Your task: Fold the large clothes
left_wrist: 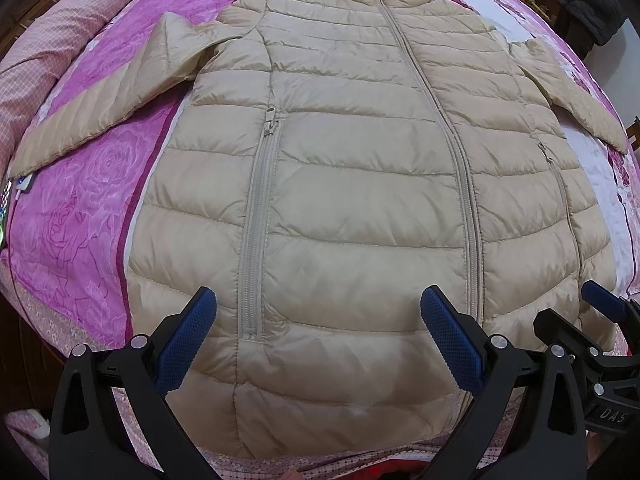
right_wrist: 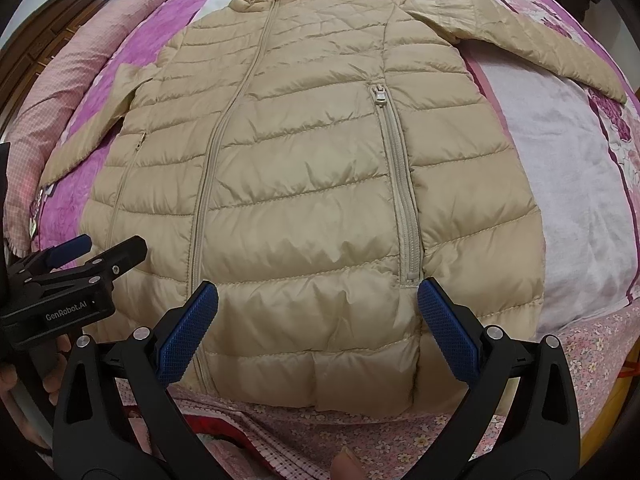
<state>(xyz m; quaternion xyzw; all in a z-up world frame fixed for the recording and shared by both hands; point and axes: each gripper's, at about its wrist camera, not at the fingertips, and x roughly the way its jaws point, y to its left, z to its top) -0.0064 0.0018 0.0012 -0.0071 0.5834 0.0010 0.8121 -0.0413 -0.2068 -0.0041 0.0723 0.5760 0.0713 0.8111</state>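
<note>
We see a beige quilted puffer jacket lying flat, zipped, sleeves spread, on a bed with a glossy pink rose-patterned quilt. Our left gripper and right gripper hover above its hem, blue-textured jaws spread wide, empty.

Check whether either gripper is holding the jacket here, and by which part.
Nothing is held. The left gripper and right gripper are both open above the hem of the jacket.

jacket flat on the bed, collar far, hem nearest both grippers
</note>
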